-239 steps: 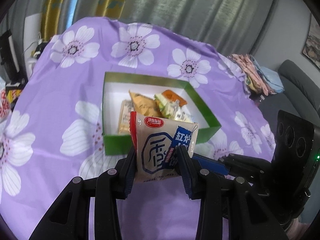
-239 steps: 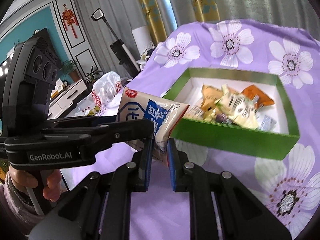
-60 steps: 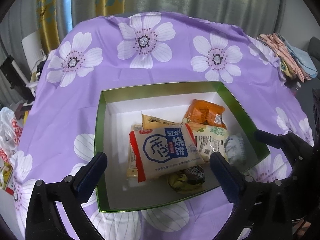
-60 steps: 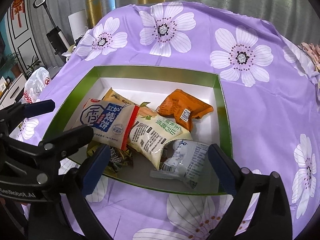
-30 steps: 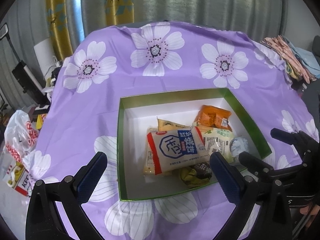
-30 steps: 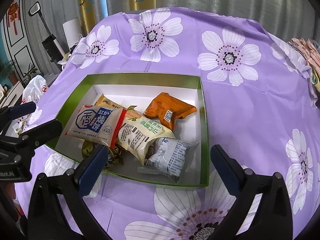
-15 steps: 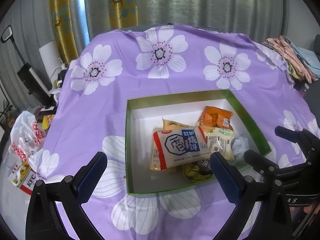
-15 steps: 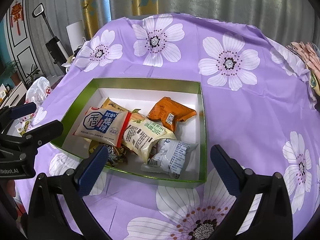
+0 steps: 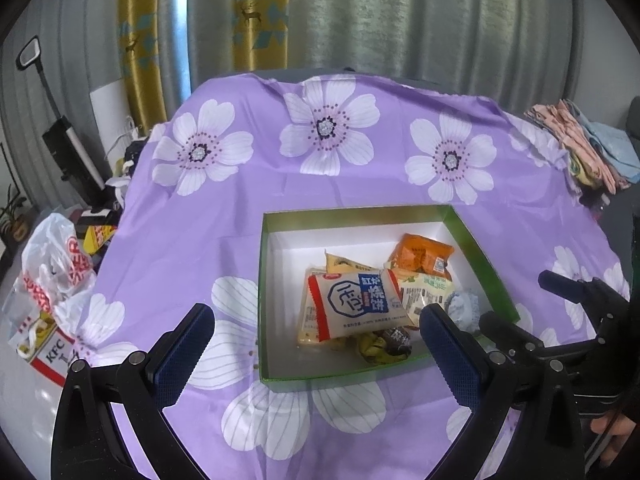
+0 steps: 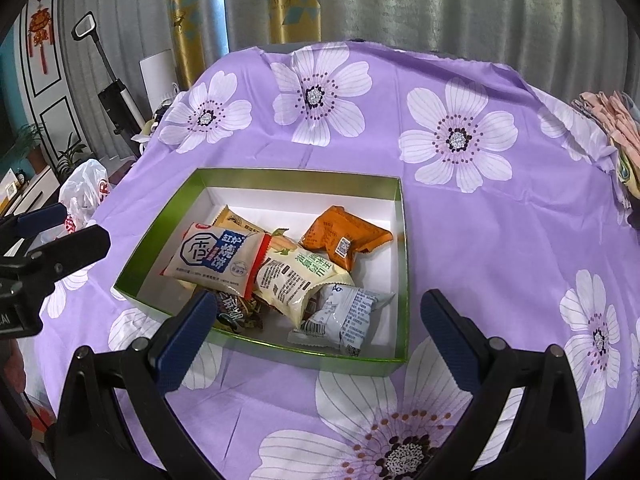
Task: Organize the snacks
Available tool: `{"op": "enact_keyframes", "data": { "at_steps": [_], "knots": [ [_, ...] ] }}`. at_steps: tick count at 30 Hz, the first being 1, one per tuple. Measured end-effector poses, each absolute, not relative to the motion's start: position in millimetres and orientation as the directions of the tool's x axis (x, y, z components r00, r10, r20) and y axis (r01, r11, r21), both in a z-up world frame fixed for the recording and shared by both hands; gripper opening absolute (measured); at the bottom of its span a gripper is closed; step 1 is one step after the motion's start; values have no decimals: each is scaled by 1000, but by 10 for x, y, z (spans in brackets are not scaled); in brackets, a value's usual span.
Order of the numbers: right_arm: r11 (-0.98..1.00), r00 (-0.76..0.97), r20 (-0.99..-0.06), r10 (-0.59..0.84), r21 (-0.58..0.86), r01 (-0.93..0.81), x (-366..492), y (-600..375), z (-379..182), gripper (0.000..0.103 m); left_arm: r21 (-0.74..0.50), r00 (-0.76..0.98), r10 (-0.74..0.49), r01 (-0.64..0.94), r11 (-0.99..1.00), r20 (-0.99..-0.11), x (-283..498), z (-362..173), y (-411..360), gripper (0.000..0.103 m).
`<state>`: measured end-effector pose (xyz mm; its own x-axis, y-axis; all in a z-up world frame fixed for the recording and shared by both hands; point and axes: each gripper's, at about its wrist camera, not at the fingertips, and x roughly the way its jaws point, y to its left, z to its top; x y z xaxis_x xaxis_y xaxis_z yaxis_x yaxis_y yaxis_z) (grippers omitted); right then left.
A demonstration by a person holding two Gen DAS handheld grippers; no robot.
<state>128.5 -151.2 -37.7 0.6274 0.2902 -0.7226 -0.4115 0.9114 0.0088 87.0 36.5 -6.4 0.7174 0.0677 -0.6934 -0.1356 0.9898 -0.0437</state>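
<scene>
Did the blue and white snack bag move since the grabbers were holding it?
Yes. The blue and white snack bag went from both grippers, in front of the green box, down into the box, where it lies on the other snacks.

Grey pleated curtains point(image 9: 420, 12) across the back, gold curtain panels point(image 9: 260, 12) with teal deer print, daylight between them, teal wall point(image 10: 10, 80) with a red hanging ornament point(image 10: 40, 36), upright vacuum point(image 10: 114, 92), potted plants point(image 10: 68, 156), white plastic bag point(image 9: 52, 272) on the floor, folded clothes point(image 9: 580, 144) at right.
</scene>
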Motion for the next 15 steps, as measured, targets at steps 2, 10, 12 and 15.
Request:
{"op": "enact_keyframes", "data": {
  "at_steps": [2,10,12,15],
  "knots": [
    [909,629,-720,294,8,-416,1256,-1516,-353,103,-32,715,79,-140,990,-695,854,-53,351,102],
    [896,632,-707,316,3,-444,1112,-1527,-250,103,7,720,119,-157,988,-684,748,19,271,102],
    [894,638,-701,317,-3,-447,1070,-1540,-206,103,20,721,131,-161,987,-680,737,39,259,102],
    [891,639,-696,327,3,-453,1043,-1560,-149,103,32,725,141,-163,986,-674,724,77,254,102]
  ]
}}
